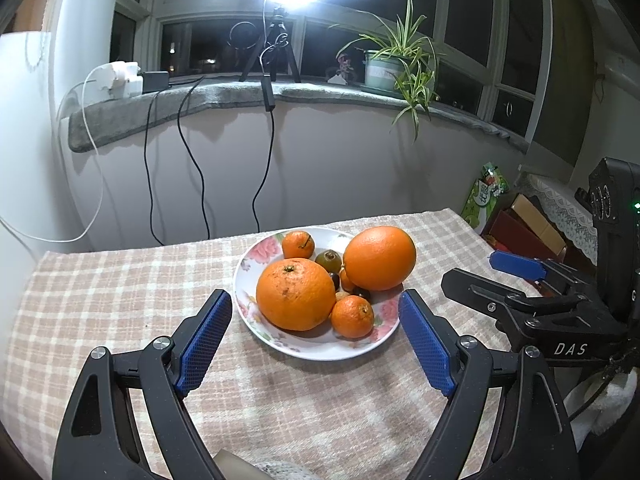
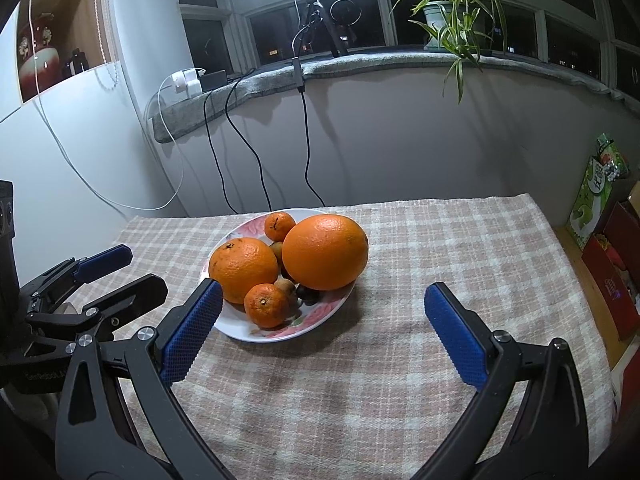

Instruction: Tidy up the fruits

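Note:
A flowered white plate (image 1: 248, 268) (image 2: 256, 334) stands on the checked tablecloth. It holds two big oranges (image 1: 296, 294) (image 1: 380, 258) (image 2: 325, 252), two small mandarins (image 1: 352, 317) (image 1: 298, 245) (image 2: 266, 305) and several small brown and dark fruits (image 1: 329, 261) between them. My left gripper (image 1: 316, 300) hovers just short of the plate, open, its blue pads (image 1: 204, 346) on either side of the plate's near half with nothing touched. My right gripper (image 2: 324, 292) is open too, to the right of the plate; its left pad (image 2: 192, 332) overlaps the plate's near-left rim in that view.
The checked cloth (image 2: 400, 360) covers the table, with bare cloth to the right and in front of the plate. Cables (image 1: 192, 160) hang from a windowsill behind, where a lamp tripod (image 1: 276, 40) and potted plant (image 1: 396, 60) stand. Boxes (image 2: 612, 272) sit past the table's right edge.

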Tool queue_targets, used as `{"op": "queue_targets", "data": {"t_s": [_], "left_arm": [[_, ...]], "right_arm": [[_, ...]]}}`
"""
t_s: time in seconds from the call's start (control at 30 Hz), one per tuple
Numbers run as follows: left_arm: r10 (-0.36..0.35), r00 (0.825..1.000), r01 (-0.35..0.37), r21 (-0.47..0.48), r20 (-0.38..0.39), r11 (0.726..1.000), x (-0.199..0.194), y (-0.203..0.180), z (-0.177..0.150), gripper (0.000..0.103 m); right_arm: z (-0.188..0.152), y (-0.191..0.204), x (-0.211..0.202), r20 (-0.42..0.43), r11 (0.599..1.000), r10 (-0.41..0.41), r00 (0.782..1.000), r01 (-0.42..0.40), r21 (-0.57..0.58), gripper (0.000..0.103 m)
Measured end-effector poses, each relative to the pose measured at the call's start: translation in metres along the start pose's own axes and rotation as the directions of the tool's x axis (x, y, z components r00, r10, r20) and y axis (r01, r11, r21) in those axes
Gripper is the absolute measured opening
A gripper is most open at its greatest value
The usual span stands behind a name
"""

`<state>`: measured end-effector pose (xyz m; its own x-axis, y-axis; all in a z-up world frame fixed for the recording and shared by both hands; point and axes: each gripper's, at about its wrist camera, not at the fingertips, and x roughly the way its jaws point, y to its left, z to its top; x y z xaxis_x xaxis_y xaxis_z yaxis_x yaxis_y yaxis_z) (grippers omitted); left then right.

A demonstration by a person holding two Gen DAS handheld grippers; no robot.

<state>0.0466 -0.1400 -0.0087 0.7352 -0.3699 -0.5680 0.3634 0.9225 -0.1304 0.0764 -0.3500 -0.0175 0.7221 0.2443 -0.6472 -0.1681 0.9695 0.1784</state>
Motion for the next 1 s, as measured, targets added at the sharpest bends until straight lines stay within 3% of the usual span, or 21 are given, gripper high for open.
{"op": "queue_targets", "data": {"t_s": [1.0], "left_arm": [[0.004, 1.0, -0.004, 0.009, 0.02, 1.0, -0.0042, 0.0012, -0.0012, 0.085]], "right_arm": [[-0.0033, 0.0022, 0.0018, -0.008, 1.0, 0.001, 1.0, -0.001, -0.002, 0.103]]}}
